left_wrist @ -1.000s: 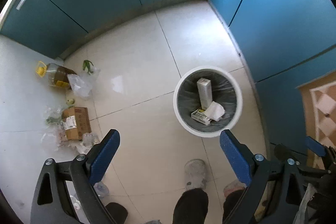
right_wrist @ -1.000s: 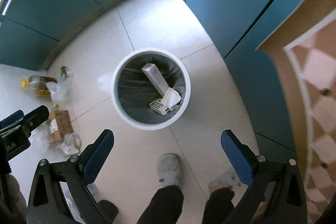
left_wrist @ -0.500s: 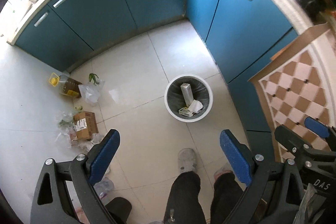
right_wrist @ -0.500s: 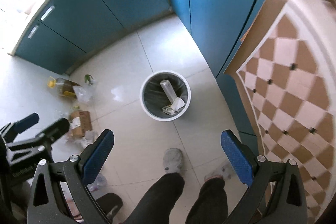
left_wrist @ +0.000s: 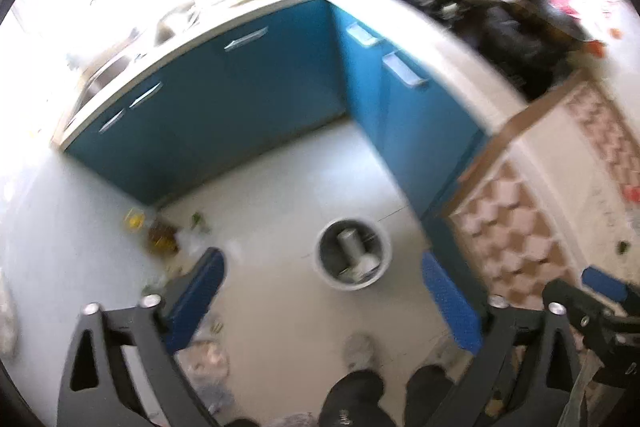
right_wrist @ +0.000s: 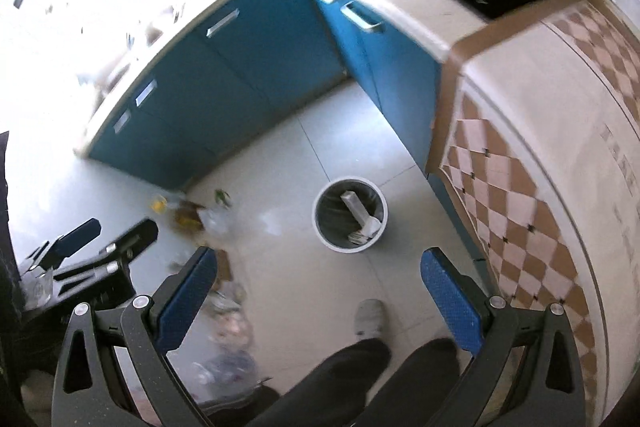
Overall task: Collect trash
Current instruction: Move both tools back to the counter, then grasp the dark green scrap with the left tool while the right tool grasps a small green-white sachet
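A white trash bin (left_wrist: 385, 239) (right_wrist: 317, 227) with a dark liner stands far below on the tiled floor, with a tall carton (left_wrist: 347, 241) (right_wrist: 354, 205) and crumpled paper inside. Loose trash lies left of it: a yellow-capped bottle (left_wrist: 160, 233) (right_wrist: 184, 215), clear plastic bags (left_wrist: 204, 359) (right_wrist: 232, 335) and a green scrap (right_wrist: 222, 195). My left gripper (left_wrist: 321, 258) hangs high above the floor, its jaws opening, nothing between them. My right gripper (right_wrist: 318, 254) is open and empty at the same height. Both views are blurred.
Blue cabinets (left_wrist: 240, 107) (right_wrist: 248, 59) under a pale countertop form a corner behind the bin. A checkered tiled counter side (right_wrist: 520, 207) rises on the right. The person's dark trouser legs and a grey shoe (left_wrist: 360, 347) (right_wrist: 370, 317) stand just before the bin.
Both grippers have risen steeply and tilted up. The bin and floor trash look much smaller now, and the countertops and stove have come into view. The jaws stay empty.
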`<state>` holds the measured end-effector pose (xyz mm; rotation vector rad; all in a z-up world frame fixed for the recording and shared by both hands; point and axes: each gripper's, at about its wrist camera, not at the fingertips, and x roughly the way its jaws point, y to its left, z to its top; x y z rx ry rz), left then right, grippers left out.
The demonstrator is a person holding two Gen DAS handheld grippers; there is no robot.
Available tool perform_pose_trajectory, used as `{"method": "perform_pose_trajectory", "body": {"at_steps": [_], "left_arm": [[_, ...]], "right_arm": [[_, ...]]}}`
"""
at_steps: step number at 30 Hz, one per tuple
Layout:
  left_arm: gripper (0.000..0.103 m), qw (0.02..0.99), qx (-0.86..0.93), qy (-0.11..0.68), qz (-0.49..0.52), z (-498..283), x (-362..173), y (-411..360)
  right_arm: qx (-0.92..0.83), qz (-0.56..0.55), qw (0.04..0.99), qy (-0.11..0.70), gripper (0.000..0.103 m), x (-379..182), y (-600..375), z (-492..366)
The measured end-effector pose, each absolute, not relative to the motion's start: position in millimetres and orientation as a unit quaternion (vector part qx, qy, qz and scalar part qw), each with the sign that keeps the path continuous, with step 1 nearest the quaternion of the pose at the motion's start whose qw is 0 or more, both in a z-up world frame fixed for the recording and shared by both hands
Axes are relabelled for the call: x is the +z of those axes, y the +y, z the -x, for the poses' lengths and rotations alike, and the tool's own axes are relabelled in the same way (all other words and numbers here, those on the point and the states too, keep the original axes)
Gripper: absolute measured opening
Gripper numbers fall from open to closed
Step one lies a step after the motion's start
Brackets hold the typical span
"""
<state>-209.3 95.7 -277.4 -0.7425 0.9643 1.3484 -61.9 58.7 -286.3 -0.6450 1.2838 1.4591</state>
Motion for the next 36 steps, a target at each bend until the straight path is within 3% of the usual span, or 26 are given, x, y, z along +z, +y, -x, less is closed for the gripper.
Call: {"method": "perform_pose_trajectory", "body": {"at_steps": [8,17,19,24,26,27,28,33,35,36], "left_arm": [[0.103,0.692,0.483,0.474,0.252,20.0,-258.7,85.1],[0.101,0.734,0.32,0.563,0.203,-187.0,-309.7,28.8],[0.085,0.733,0.298,0.577,0.204,-220.5,-324.6,26.5],[0.059,0.713,0.269,0.609,0.222,-271.2,-366.8,29.4],[0.04,0.705,0.265,0.619,0.222,-282.8,-379.8,29.1],[0.025,0.697,0.266,0.627,0.225,-285.7,-387.0,30.4],[0.019,0.694,0.265,0.629,0.231,-286.8,-391.0,31.4],[0.01,0.695,0.276,0.619,0.241,-281.3,-392.0,32.1],[0.009,0.695,0.282,0.616,0.242,-278.2,-390.6,31.2],[0.008,0.695,0.284,0.615,0.241,-273.6,-389.0,29.4]], "right_arm": [[0.501,0.162,0.627,0.573,0.103,-251.5,-34.7,-119.1],[0.243,0.028,0.722,0.647,0.103,-307.3,-206.2,-345.7],[0.213,0.013,0.725,0.655,0.103,-322.1,-231.6,-372.7],[0.201,0.004,0.715,0.669,0.102,-342.9,-251.7,-402.5],[0.206,0.009,0.709,0.674,0.102,-350.4,-246.0,-406.4],[0.21,0.015,0.706,0.676,0.102,-354.6,-241.3,-408.4],[0.215,0.023,0.703,0.677,0.102,-359.3,-235.2,-410.0],[0.241,0.076,0.688,0.68,0.097,-388.9,-198.6,-412.8],[0.25,0.113,0.691,0.669,0.08,-395.1,-183.3,-407.1],[0.255,0.141,0.696,0.657,0.079,-397.0,-174.2,-402.0]]}}
